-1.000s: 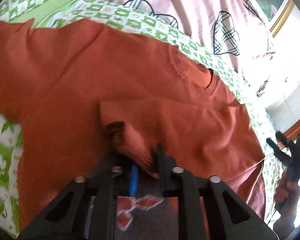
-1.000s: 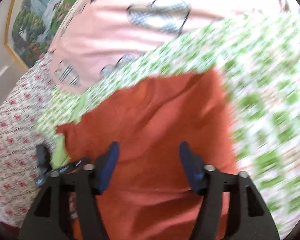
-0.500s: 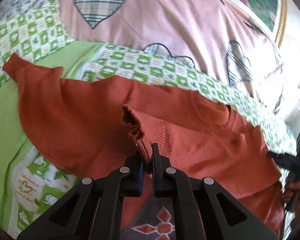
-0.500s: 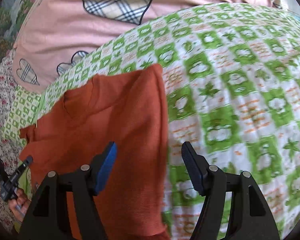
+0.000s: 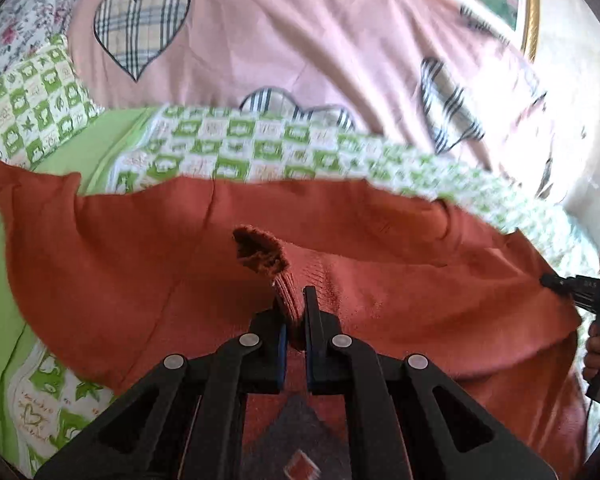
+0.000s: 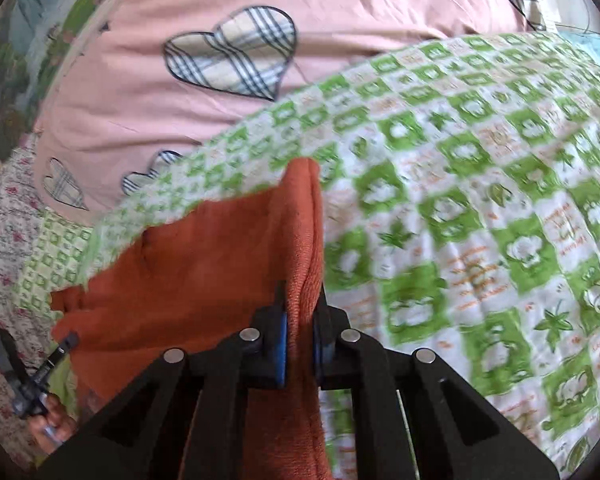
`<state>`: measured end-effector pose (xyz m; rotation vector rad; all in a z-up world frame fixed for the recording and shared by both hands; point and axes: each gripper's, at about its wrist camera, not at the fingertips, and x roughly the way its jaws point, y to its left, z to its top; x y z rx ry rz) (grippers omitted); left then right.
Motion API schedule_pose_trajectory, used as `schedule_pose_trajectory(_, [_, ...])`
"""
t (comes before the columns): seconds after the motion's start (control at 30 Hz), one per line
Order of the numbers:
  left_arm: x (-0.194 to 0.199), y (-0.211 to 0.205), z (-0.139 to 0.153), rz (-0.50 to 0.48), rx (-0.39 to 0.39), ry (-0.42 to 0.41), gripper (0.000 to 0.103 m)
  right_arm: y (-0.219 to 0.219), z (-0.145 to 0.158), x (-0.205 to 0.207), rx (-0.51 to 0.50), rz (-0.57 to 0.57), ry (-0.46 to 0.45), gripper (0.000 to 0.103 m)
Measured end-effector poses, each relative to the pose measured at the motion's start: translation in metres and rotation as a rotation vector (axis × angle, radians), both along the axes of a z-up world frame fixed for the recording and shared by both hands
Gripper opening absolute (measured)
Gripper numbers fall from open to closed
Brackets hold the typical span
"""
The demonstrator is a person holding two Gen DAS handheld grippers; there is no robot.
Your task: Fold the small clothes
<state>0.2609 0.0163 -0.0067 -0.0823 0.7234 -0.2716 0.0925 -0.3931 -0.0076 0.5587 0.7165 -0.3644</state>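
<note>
With both grips set, fold step judged under way — sleeve plus side edge about to be carried across the body. Rust-orange sweater (image 5: 148,248) spread on green-and-white checked quilt (image 6: 480,184), partly bunched, one sleeve trailing off to the left in the left wrist view. Left gripper (image 5: 294,312) pinched nearly fully closed on the ribbed cuff (image 5: 260,254), cuff raised clear of the sweater body. Right gripper (image 6: 301,320) just been closing; now clamped on the sweater's right-hand edge, a ridge of knit standing up between the pads. Dark patterned panel visible on the sweater just below the left jaws; motif not readable.

Next move, as judged: lift both pinches together, keep them level, draw across toward the opposite side, lay flat — avoid dragging the quilt or letting the far sleeve twist under.

Surface: soft bed, quilt slightly rumpled. Pink cover with plaid hearts (image 5: 300,40) behind. Floral fabric (image 6: 4,220) at left in the right wrist view. Gold-framed picture (image 5: 530,12) on the wall beyond.
</note>
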Motion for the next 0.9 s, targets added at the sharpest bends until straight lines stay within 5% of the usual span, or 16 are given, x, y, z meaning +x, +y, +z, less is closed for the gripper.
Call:
schedule_pose_trajectory(0.13, [0.000, 0.014, -0.011, 0.011, -0.031, 0.047, 0.006, 0.001, -0.023, 0.005, 0.014, 0.009, 0.060, 0.011])
schedule_pose_trajectory(0.2, [-0.002, 0.021, -0.016, 0.007, -0.053, 0.080, 0.016, 0.000, -0.021, 0.003, 0.018, 0.009, 0.057, 0.012])
schedule_pose_trajectory(0.33, [0.000, 0.034, -0.023, 0.020, -0.094, 0.128, 0.018, 0.007, -0.008, -0.011, -0.002, -0.006, 0.059, 0.027])
schedule_pose_trajectory(0.47, [0.002, 0.034, -0.027, 0.031, -0.095, 0.130, 0.017, 0.032, 0.008, -0.050, 0.008, 0.016, 0.005, 0.057])
schedule_pose_trajectory(0.67, [0.003, 0.035, -0.030, 0.066, -0.075, 0.147, 0.016, 0.076, -0.001, -0.065, -0.136, 0.116, 0.158, 0.058])
schedule_pose_trajectory(0.9, [0.002, 0.029, -0.032, 0.071, -0.023, 0.145, 0.015, 0.059, -0.007, -0.055, -0.318, -0.051, 0.246, 0.057])
